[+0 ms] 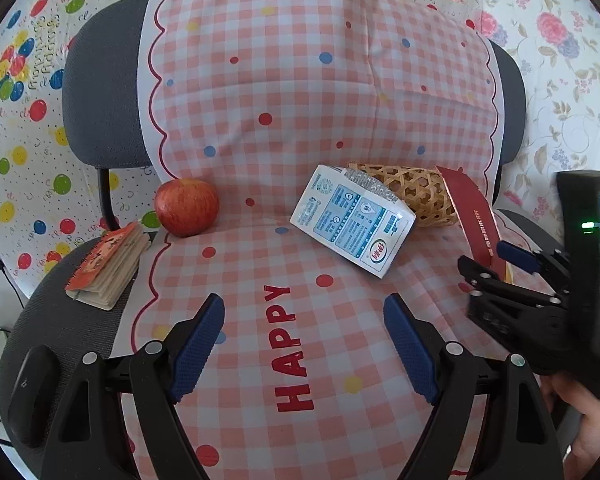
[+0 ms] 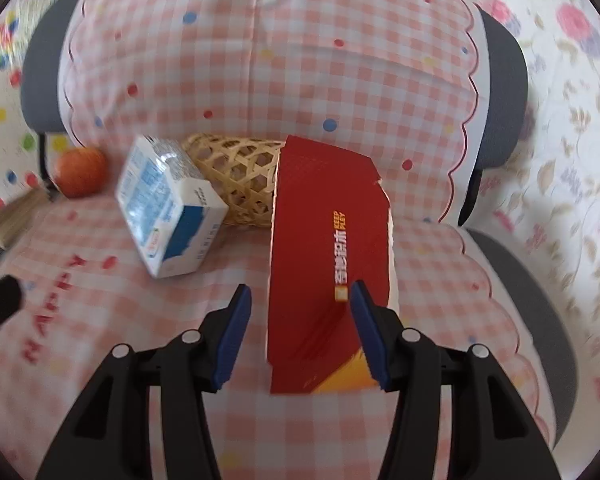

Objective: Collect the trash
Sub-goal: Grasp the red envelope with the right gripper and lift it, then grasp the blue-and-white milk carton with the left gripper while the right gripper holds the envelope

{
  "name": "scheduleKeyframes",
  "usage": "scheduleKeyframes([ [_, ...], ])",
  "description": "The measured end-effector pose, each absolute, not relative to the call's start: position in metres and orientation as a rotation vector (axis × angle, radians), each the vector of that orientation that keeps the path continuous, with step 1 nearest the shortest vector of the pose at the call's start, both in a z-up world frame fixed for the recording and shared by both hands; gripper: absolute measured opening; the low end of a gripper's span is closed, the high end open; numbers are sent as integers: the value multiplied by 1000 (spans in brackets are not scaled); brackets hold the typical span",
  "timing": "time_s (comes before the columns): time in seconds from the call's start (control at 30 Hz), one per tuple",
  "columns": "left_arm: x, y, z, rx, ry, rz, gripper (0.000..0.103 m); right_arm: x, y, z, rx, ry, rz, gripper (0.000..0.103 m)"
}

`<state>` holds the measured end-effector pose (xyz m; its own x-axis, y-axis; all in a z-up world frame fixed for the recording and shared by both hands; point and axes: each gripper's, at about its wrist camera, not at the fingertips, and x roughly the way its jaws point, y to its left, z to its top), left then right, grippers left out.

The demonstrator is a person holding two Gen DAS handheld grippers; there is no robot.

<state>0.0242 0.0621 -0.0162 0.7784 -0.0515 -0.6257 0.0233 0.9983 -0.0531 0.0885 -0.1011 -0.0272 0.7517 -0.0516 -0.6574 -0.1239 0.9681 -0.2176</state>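
Nothing appears collected yet. The right gripper [image 2: 300, 334] stands unclenched astride the red carton [image 2: 328, 248], pads not pressing. The left gripper [image 1: 304, 346], spread and empty, faces the milk carton [image 1: 352, 220] ahead.

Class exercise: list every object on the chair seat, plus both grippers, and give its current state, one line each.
Milk carton: tipped, leaning on basket.
Woven basket: on its side.
Red box: lying flat, between right jaws, ungripped.
Apple: whole.
Booklet: closed, flat.
Left gripper: open, empty.
Right gripper: open.
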Motion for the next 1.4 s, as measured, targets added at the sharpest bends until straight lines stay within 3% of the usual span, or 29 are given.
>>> scheduleKeyframes([
  [0.07, 25, 62, -18, -54, 684, -46, 82, 90, -102, -31, -278, 716, 5, 51],
  [0.1, 25, 62, -19, -56, 686, -48, 82, 89, -105, -31, -271, 714, 2, 44],
  [0.13, 26, 62, -19, -56, 689, -49, 82, 86, -108, -30, -260, 711, 0, 30],
  [0.23, 25, 60, -19, -51, 692, -50, 82, 70, -125, -19, -235, 656, -14, 13],
  [0.37, 25, 51, -16, -41, 693, -64, 82, 45, -160, 6, -130, 605, 1, 2],
  [0.7, 43, 2, -16, 13, 696, -84, 82, -5, -203, 23, 55, 597, 86, 2],
  [0.83, 65, -15, -19, 21, 710, -37, 89, -5, -206, 16, 93, 605, 120, 2],
  [1.4, 155, -47, -53, 63, 832, 235, 89, 20, -225, 8, 185, 612, 173, 2],
])
